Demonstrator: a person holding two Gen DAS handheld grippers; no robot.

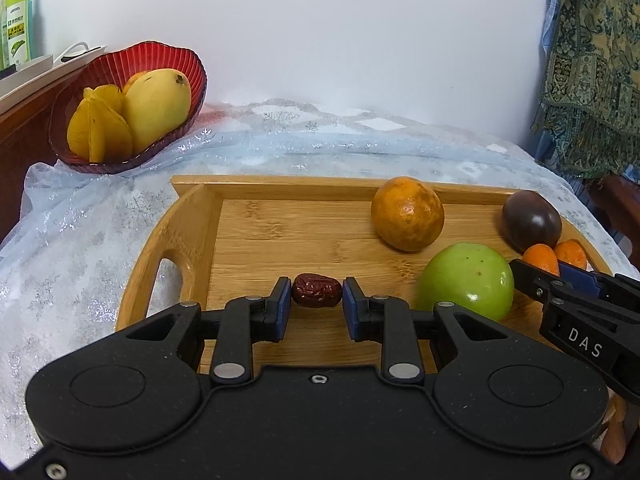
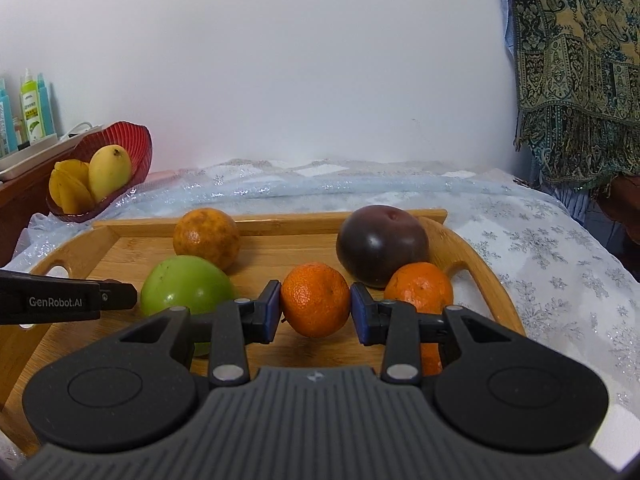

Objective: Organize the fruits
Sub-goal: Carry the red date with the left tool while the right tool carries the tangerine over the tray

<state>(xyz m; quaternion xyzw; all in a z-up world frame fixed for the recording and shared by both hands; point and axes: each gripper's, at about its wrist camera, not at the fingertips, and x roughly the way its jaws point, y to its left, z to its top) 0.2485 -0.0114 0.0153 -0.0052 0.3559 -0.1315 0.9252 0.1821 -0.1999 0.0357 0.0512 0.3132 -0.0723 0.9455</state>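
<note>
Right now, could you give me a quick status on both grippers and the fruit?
Left gripper shut on red date. Right gripper shut on mandarin. Both over wooden tray. Green apple close between them.

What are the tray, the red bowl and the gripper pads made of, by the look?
Tray: bamboo or light wood, smooth finish; strip grain with nodes shows. Red bowl: translucent ribbed glass or plastic, glossy; cannot tell which. Pads on the left gripper: matte blue, probably rubber or soft plastic; its body looks like black textured plastic.
</note>
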